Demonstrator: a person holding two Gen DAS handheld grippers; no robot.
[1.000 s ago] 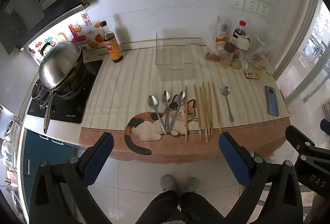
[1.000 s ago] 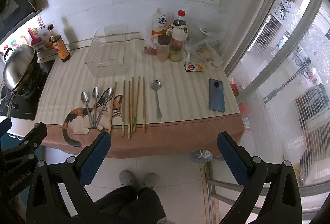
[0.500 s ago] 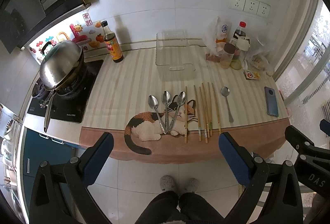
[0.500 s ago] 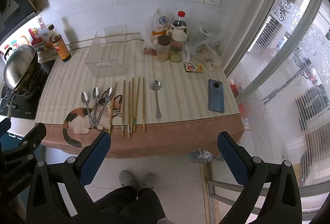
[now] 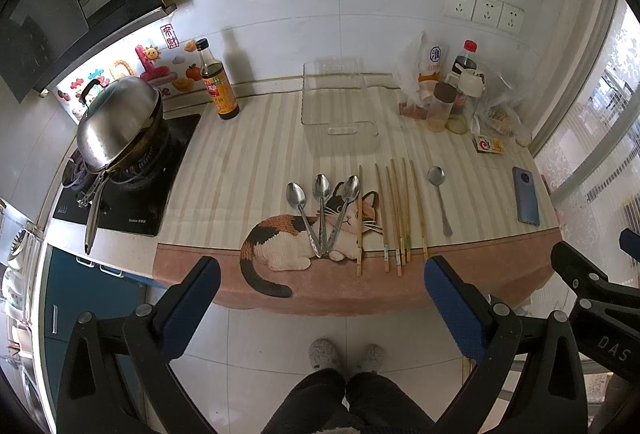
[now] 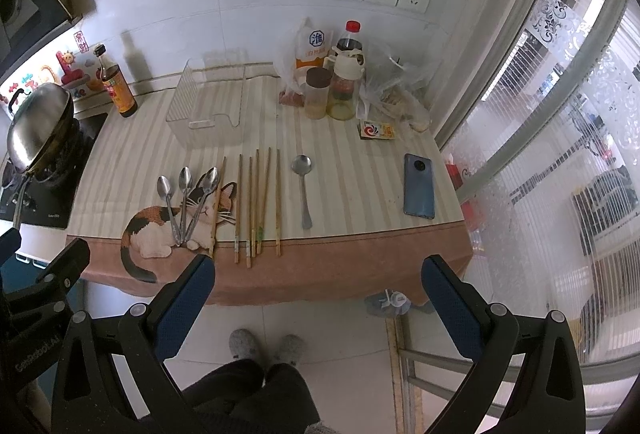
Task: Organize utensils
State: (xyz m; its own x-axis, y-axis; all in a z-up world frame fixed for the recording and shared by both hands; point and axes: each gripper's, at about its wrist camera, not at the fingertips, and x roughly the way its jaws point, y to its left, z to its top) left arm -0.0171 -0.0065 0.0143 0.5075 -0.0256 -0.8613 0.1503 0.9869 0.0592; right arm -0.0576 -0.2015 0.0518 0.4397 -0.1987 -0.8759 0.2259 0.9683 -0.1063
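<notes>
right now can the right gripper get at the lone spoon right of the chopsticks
Probably yes: the right gripper is open and held back off the counter edge, and the lone spoon lies apart from the chopsticks with nothing over it.

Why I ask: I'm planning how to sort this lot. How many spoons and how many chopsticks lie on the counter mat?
Spoons: 4 (3 fanned on the cat picture, 1 alone to the right of the chopsticks)
Chopsticks: 6
Total: 10 utensils

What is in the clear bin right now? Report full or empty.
Empty. The clear bin shows only the striped mat through its walls; the spoons and chopsticks lie outside it.
</notes>
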